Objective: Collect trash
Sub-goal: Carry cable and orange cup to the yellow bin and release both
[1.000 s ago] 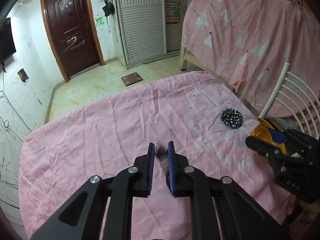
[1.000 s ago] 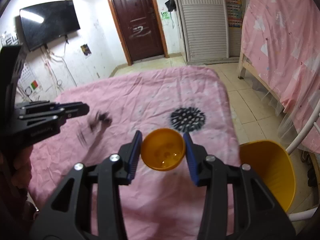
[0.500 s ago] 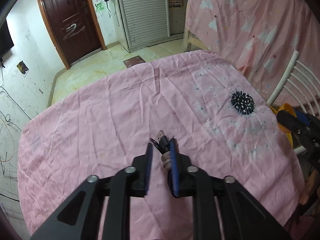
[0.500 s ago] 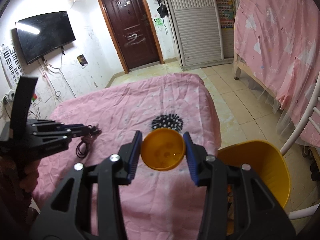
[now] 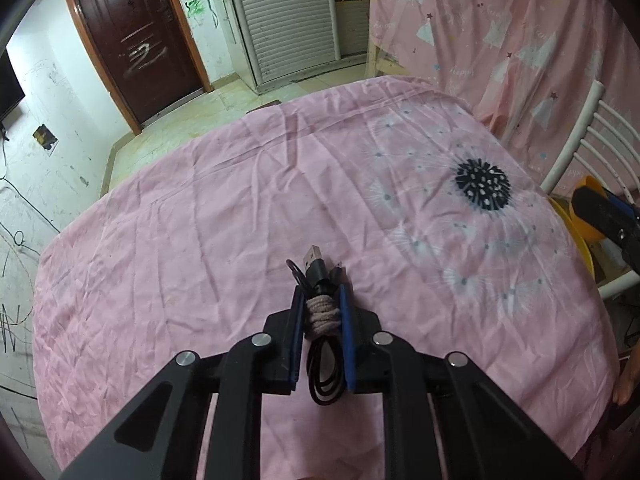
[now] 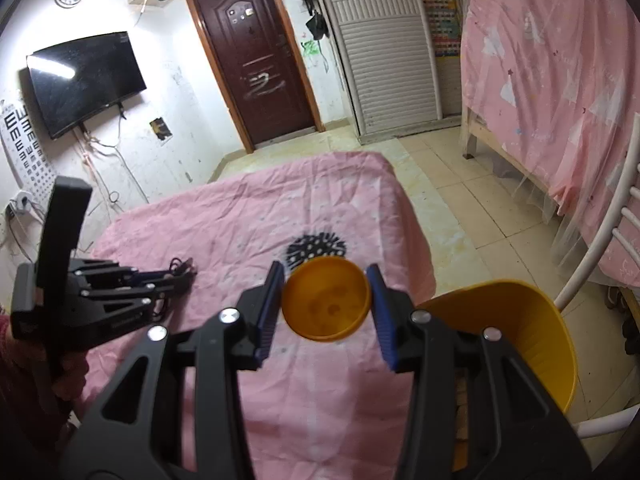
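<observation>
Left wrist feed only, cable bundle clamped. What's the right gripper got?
Observer: The right gripper is shut on an orange cup, with the cup's open mouth facing the camera.
Operator: Bin?
Observer: The yellow bin sits just off the table's edge, right of the cup, by the white chair.
Operator: Cup over it yet?
Observer: No, the cup looks to be over the pink tablecloth, left of the bin.

Black gripper point(image 5: 319, 316) frames, blue finger pads point(image 6: 267, 312), silver screws.
</observation>
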Demonstrator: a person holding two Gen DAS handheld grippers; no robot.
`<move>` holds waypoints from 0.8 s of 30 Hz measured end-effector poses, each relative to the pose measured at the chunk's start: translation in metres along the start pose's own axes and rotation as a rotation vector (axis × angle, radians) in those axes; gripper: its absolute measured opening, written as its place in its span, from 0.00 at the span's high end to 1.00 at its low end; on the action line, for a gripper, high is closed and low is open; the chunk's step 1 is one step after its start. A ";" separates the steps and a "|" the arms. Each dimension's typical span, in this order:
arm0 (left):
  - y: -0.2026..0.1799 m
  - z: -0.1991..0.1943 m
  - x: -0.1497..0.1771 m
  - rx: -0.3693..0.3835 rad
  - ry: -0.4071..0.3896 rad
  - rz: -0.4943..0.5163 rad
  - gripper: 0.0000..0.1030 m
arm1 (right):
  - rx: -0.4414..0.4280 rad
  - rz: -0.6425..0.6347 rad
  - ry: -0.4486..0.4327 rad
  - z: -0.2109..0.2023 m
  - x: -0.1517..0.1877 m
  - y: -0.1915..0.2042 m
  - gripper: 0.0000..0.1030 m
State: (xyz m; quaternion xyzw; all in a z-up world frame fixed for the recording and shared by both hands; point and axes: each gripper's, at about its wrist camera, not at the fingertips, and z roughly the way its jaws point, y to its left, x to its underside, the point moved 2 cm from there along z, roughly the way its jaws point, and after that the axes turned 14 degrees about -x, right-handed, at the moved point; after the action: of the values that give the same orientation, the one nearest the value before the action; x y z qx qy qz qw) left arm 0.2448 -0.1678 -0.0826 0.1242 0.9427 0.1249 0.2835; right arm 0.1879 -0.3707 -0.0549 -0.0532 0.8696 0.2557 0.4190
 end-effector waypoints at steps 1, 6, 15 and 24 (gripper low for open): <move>-0.001 -0.001 0.000 0.003 -0.003 -0.003 0.91 | 0.003 0.004 -0.005 -0.002 -0.001 -0.002 0.61; -0.006 -0.011 -0.008 0.018 -0.020 -0.023 0.91 | 0.016 0.031 -0.034 -0.014 -0.003 -0.014 0.61; -0.031 -0.028 -0.028 0.044 -0.060 -0.015 0.91 | 0.052 0.085 -0.086 -0.036 -0.006 -0.044 0.61; -0.066 -0.053 -0.046 0.122 -0.119 -0.017 0.91 | 0.120 0.151 -0.134 -0.057 -0.002 -0.079 0.61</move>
State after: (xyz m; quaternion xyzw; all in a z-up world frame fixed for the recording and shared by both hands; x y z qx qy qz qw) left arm 0.2412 -0.2522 -0.0364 0.1407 0.9310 0.0572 0.3320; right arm 0.1731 -0.4667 -0.0554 0.0548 0.8549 0.2369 0.4582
